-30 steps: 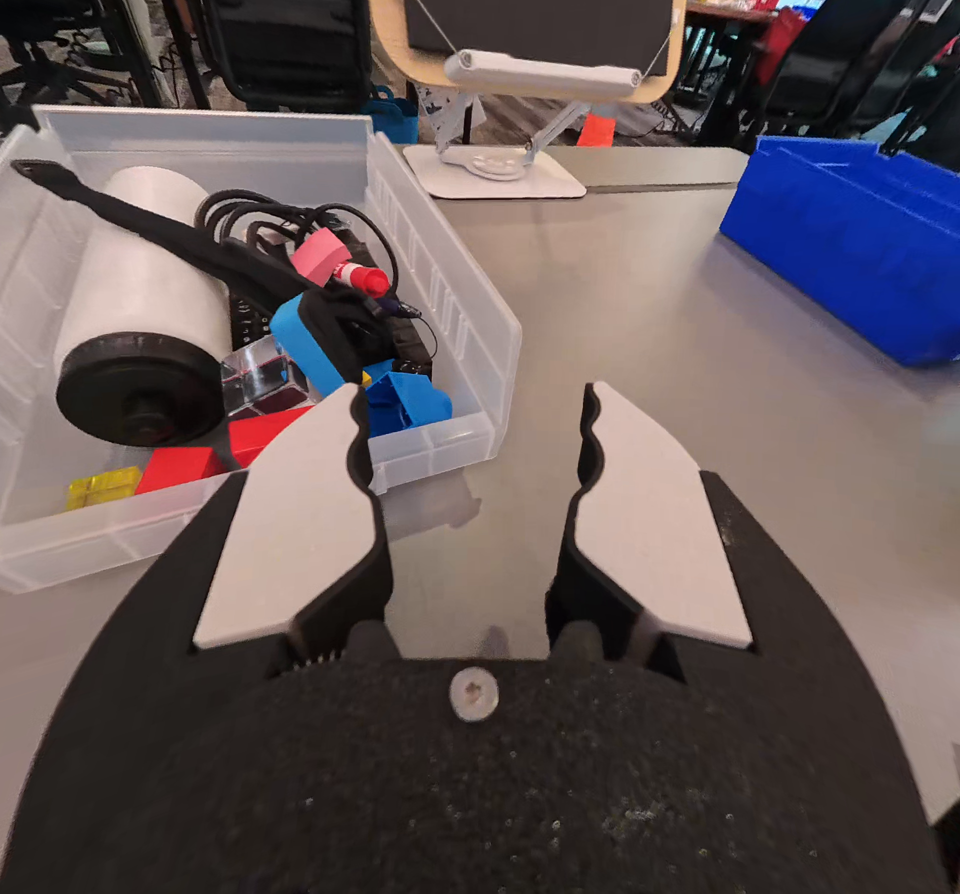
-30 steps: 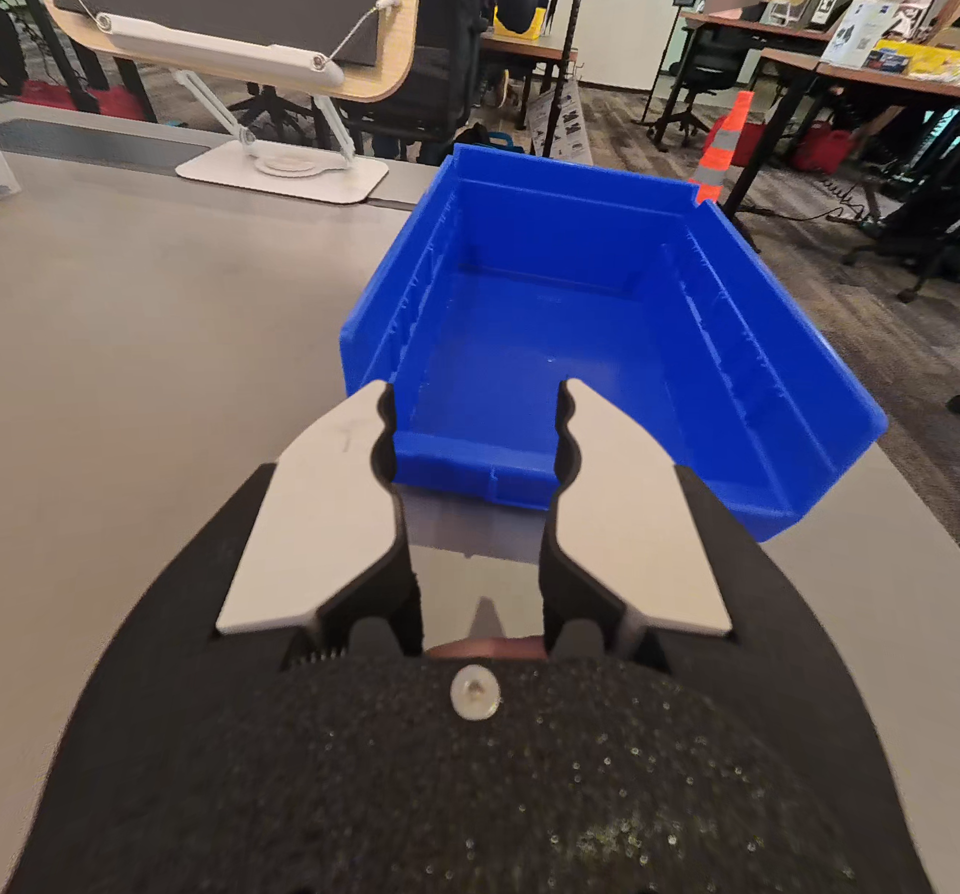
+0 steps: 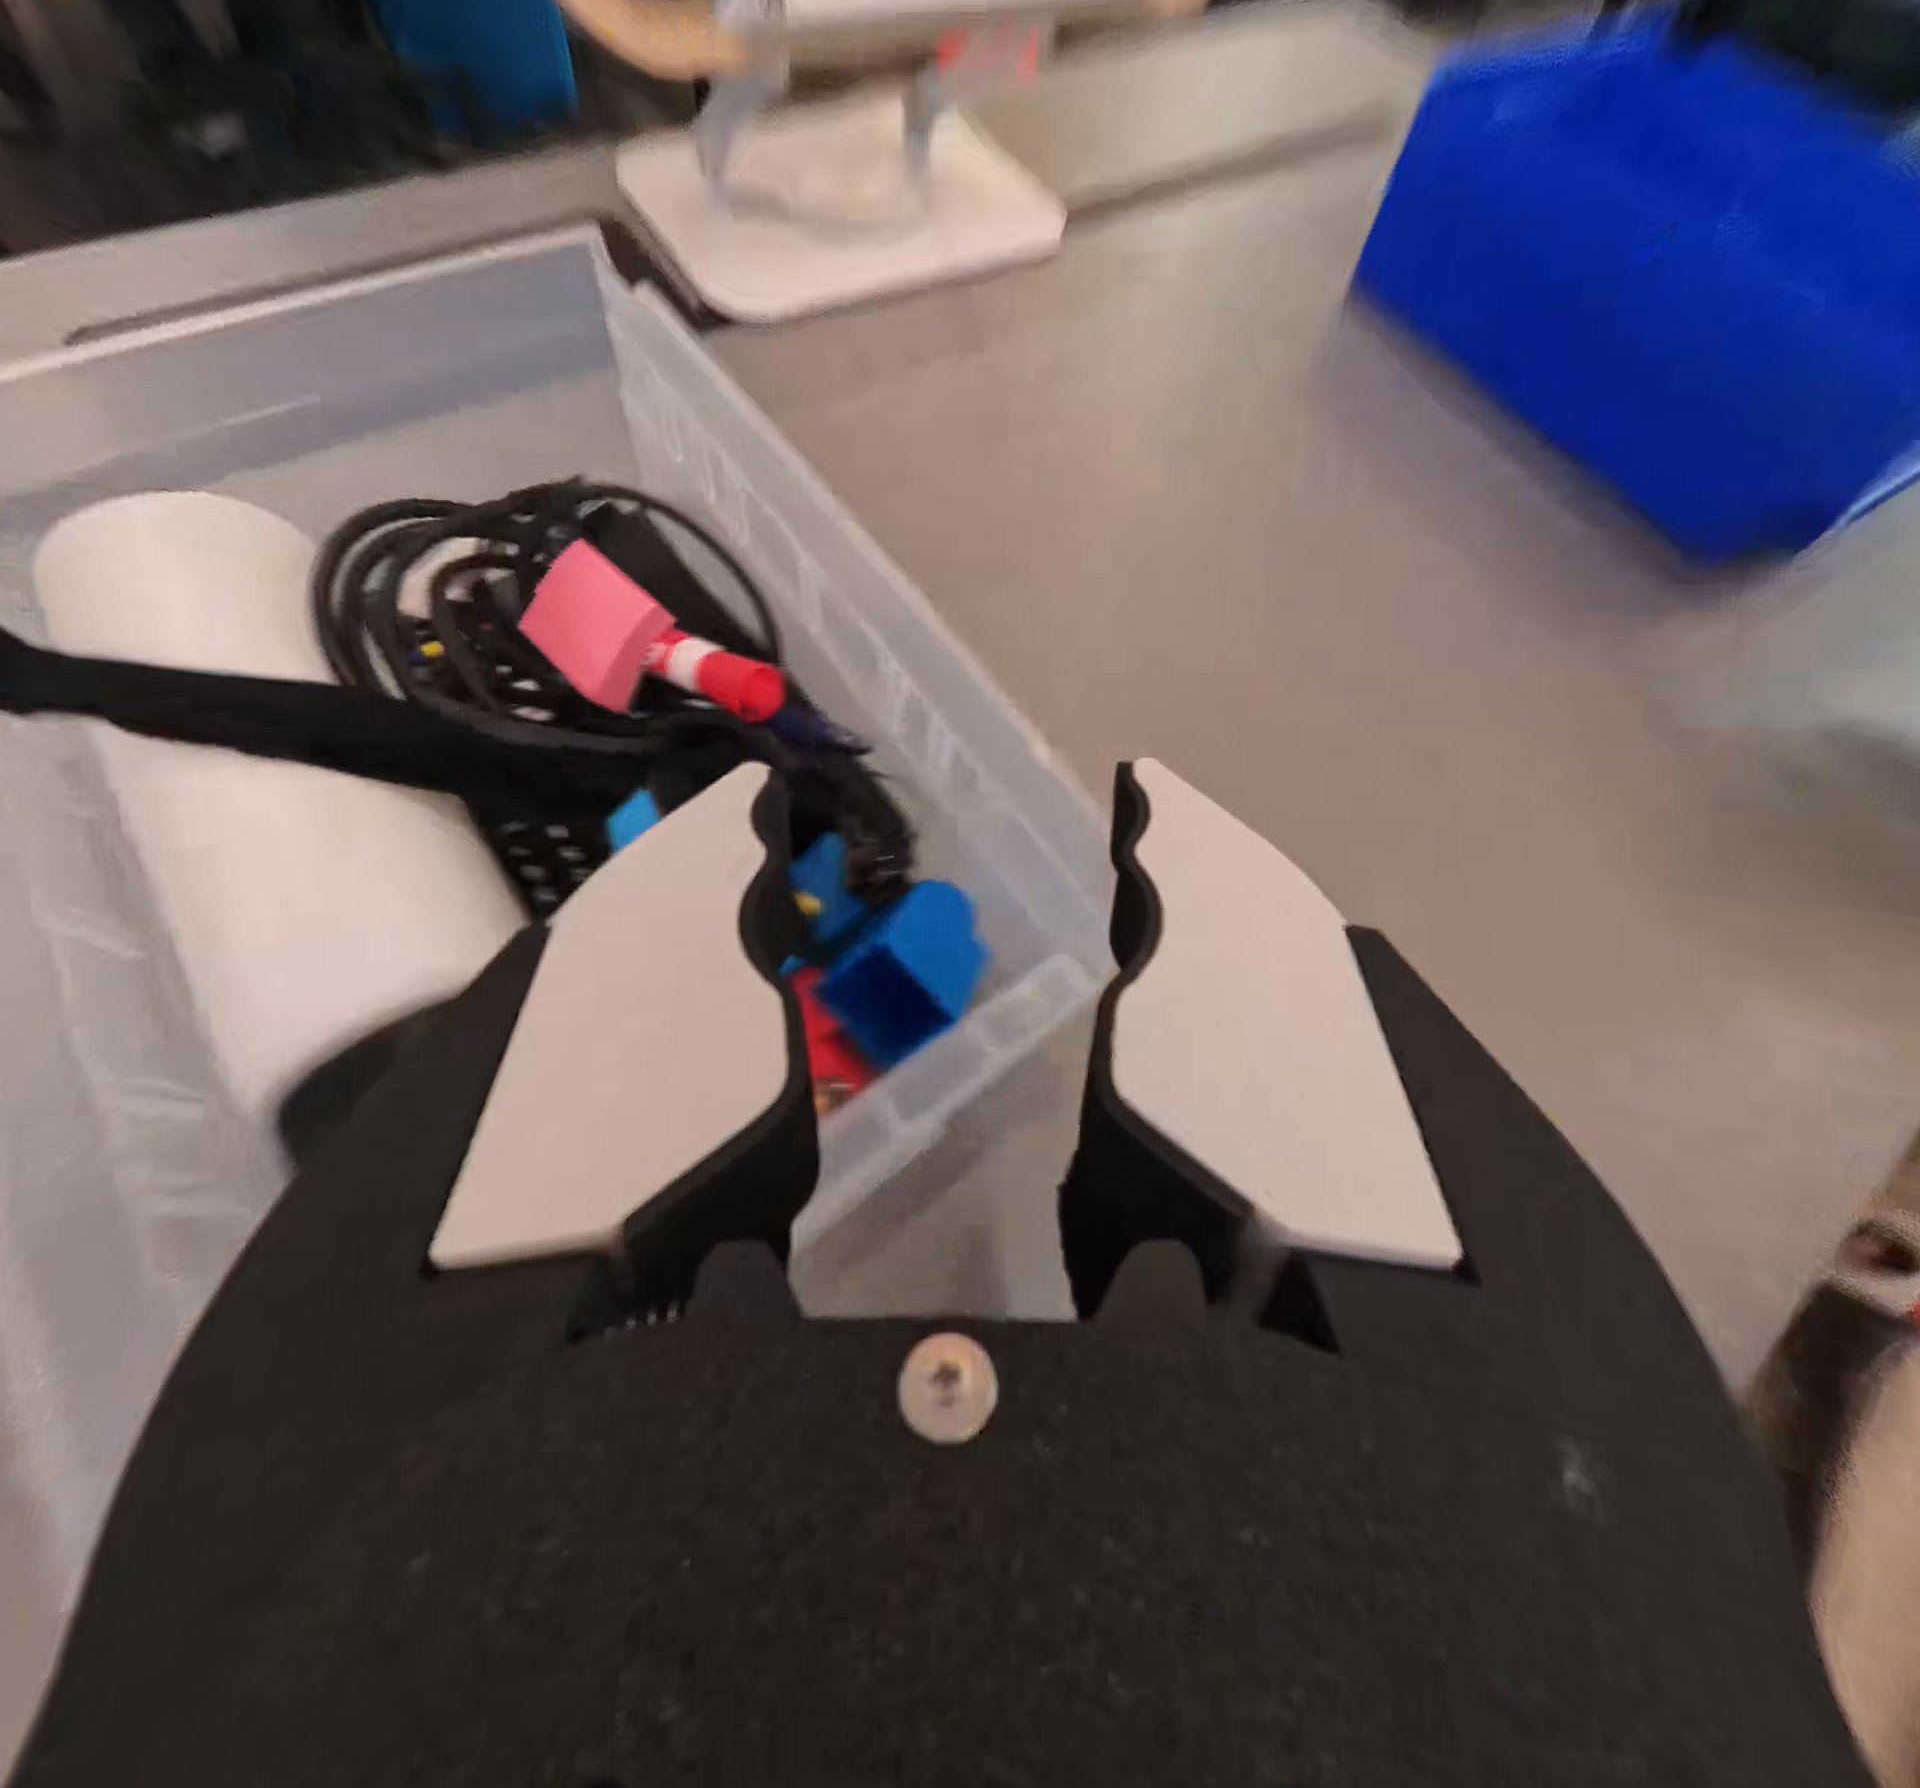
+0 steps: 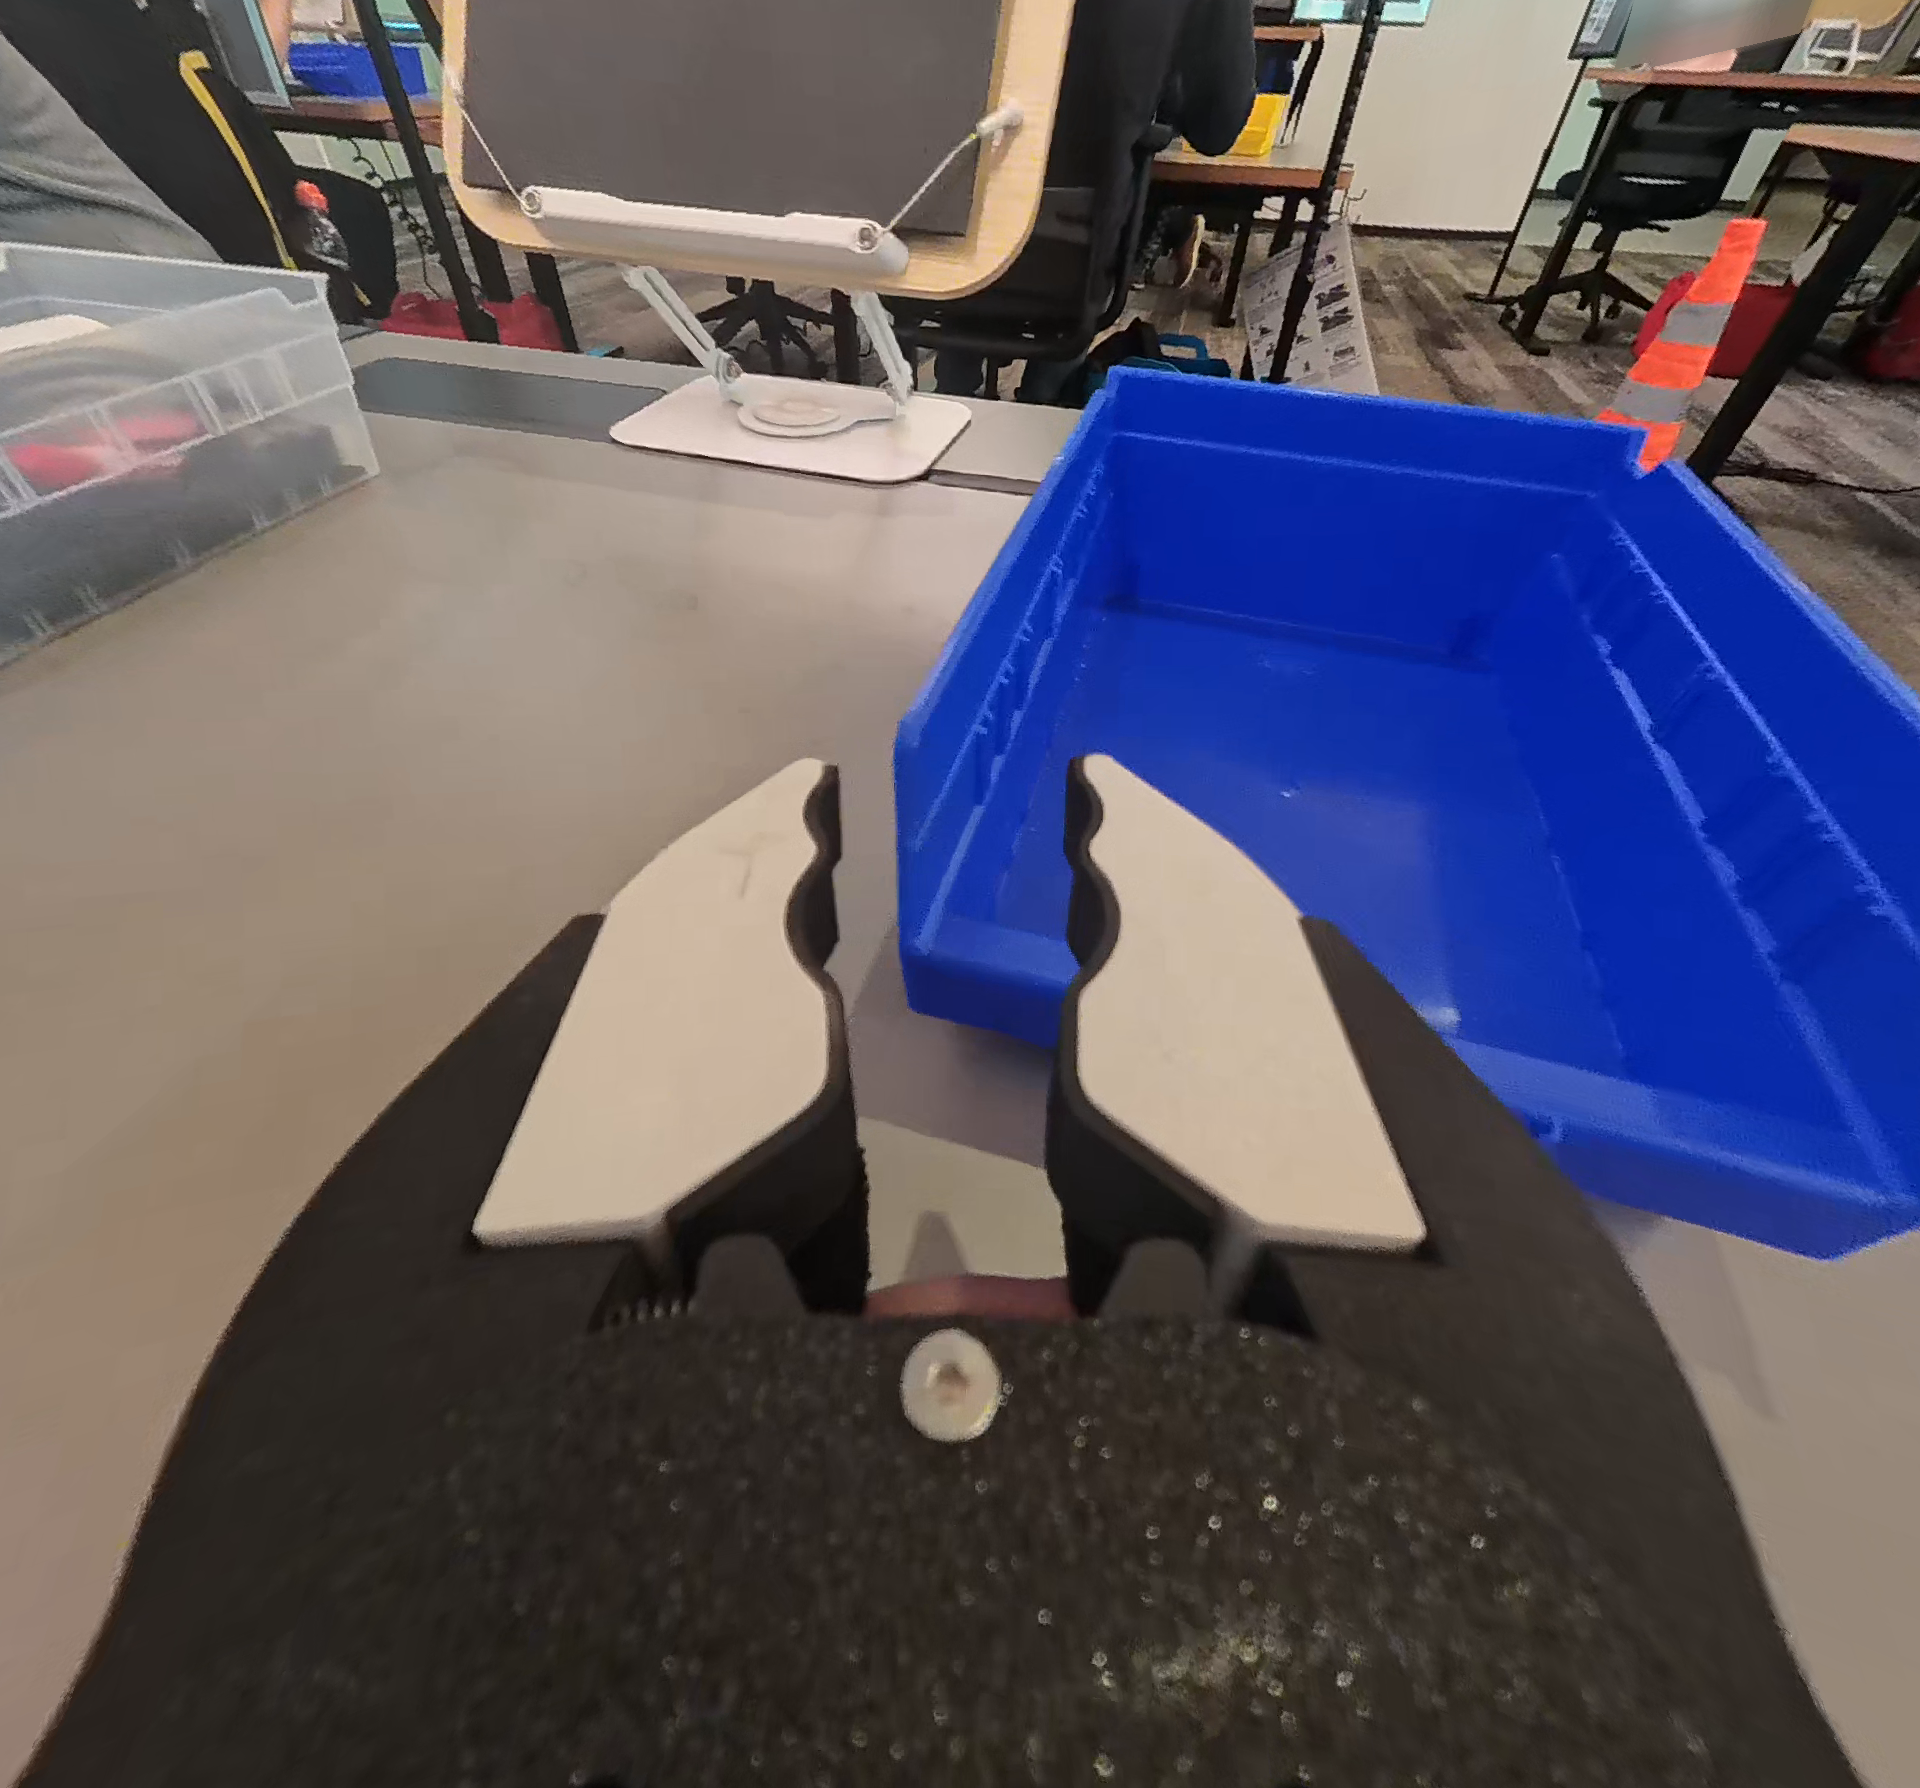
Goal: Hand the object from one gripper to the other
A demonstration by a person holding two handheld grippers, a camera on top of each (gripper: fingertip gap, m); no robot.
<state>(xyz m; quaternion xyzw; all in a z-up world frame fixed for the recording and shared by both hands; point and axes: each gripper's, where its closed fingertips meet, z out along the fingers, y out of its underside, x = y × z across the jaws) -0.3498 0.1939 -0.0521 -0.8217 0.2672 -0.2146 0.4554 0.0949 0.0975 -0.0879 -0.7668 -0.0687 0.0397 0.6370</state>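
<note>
Grey table (image 4: 436,699): left hand-held gripper (image 3: 940,788) gapes above clear bin's (image 3: 727,450) blue block (image 3: 904,969).

Translucent plastic bin (image 3: 831,533), glossy blue plastic bin (image 4: 1351,491), smooth matt grey table (image 4: 416,751).

No writing can be read in either view. In the right wrist view, a white printed sheet (image 4: 1311,315) with small dark pictures leans against a black pole on the floor beyond the table (image 4: 416,803); its print is too small to make out. Farther right, a small framed sign (image 4: 1607,8) stands on a thin post, equally illegible. In the blurred left wrist view, a red-capped marker (image 3: 717,673) in the clear bin (image 3: 831,595) shows a white band, unreadable.
</note>
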